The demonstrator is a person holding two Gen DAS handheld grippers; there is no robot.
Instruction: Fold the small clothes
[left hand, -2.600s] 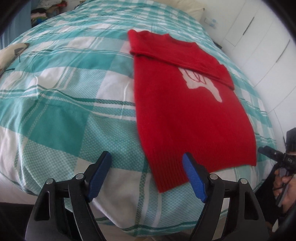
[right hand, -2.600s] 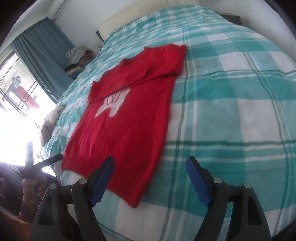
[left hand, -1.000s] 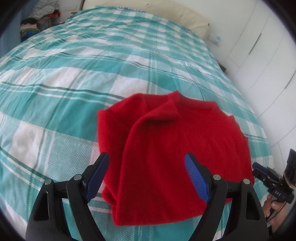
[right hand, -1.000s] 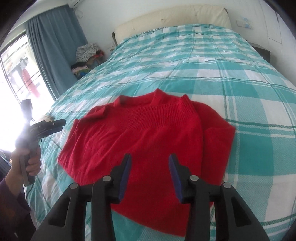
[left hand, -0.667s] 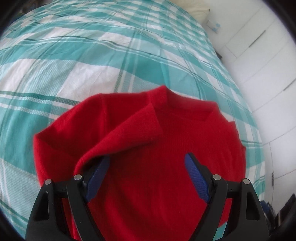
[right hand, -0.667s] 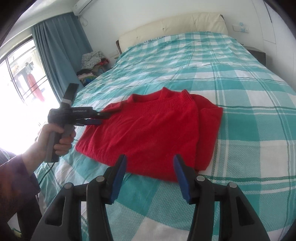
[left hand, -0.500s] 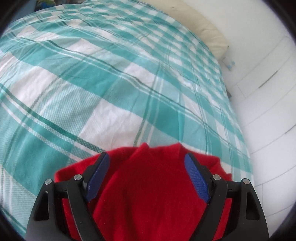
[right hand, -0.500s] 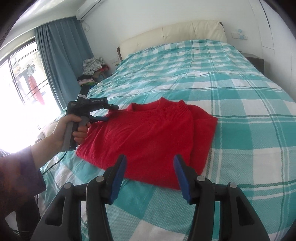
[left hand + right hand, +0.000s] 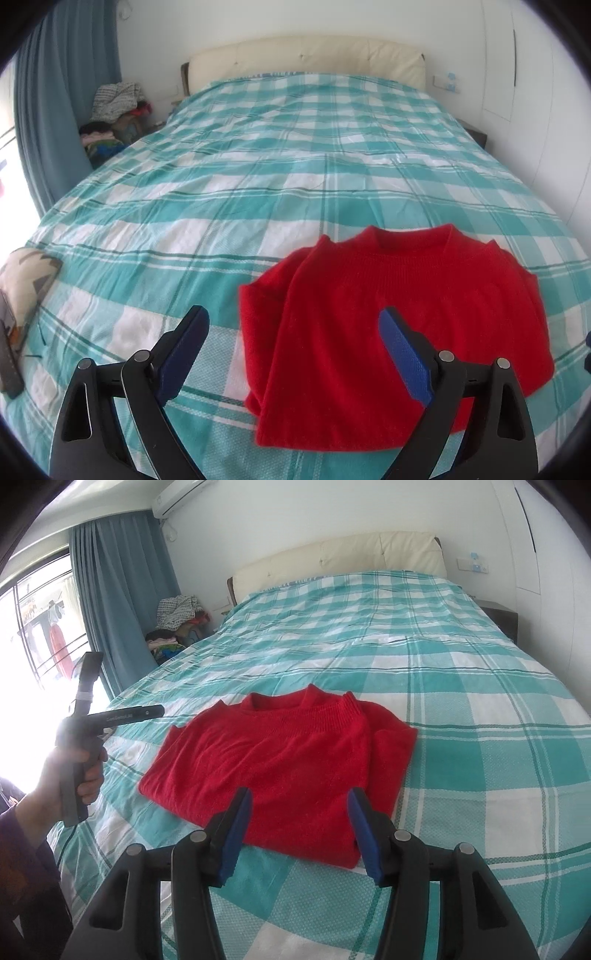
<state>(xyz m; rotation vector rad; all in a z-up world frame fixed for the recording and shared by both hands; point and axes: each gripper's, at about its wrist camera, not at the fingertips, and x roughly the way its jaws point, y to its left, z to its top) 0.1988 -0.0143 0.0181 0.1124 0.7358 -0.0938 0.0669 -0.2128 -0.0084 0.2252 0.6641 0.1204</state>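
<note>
The red sweater (image 9: 273, 764) lies folded flat on the bed (image 9: 480, 716), collar toward the headboard (image 9: 343, 559), near the bed's foot edge. My left tongs (image 9: 293, 354) hang above the checked cover just beside the sweater's edge — their jaws are spreading wider, nothing between them. My right tongs (image 9: 299, 834) stand half apart and empty, over the sweater's near hem — not touching it.
</note>
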